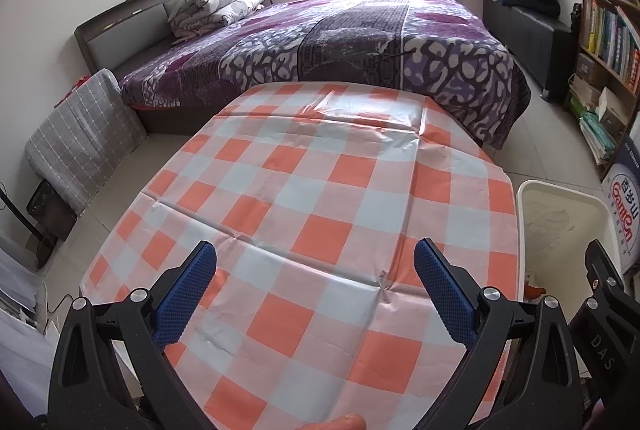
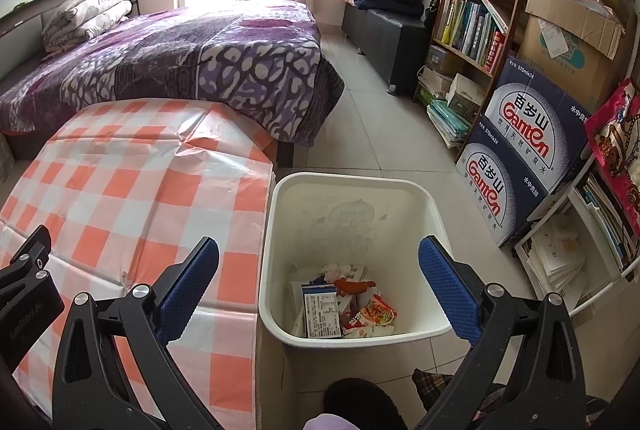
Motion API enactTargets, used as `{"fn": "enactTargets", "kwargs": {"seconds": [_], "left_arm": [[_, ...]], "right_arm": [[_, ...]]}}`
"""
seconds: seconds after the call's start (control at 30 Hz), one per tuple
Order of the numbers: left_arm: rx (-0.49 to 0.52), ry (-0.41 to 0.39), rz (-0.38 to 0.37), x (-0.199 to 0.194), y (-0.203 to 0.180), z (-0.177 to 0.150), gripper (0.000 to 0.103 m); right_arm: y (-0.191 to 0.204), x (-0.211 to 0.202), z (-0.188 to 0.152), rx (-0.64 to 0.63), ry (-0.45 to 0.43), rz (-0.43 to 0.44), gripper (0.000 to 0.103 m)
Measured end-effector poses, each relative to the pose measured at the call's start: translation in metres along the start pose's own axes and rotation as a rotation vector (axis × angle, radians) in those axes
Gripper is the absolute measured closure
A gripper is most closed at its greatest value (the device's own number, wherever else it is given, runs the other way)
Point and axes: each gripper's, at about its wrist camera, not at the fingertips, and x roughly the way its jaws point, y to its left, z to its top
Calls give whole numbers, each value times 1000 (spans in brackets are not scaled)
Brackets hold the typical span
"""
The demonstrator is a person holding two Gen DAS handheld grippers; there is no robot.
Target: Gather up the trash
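A white trash bin (image 2: 352, 186) stands on the floor just right of the table. Inside it lies trash (image 2: 346, 304): a blue-and-white carton, a red snack wrapper, an orange piece and crumpled paper. My right gripper (image 2: 319, 268) hangs open above the bin's near rim, nothing between its blue pads. My left gripper (image 1: 315, 270) is open over the orange-and-white checked tablecloth (image 1: 304, 190), also holding nothing. In the left wrist view the bin (image 1: 560, 206) shows at the right edge, with part of the right gripper's black frame beside it.
A bed with a purple blanket (image 1: 340, 42) stands behind the table. A bookshelf (image 2: 480, 10) and stacked water cartons (image 2: 520, 158) line the right wall. A grey checked cushion (image 1: 84, 138) leans at the left. Tiled floor (image 2: 380, 118) lies between bed and shelf.
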Motion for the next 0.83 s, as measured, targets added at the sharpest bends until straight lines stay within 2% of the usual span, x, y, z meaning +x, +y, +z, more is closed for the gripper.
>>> {"fn": "enactTargets", "kwargs": {"seconds": [0.3,0.57,0.83], "left_arm": [[-1,-9,-59,0,-2,-1,7],[15,-17,-66,-1,-7,-2,7],[11,11,-59,2,-8,-3,7]], "right_arm": [[0,1,-2,-1,6,5,7],[-1,0,-2,3,7,6,7],[-3,-2,-2,4,11,5,7]]}}
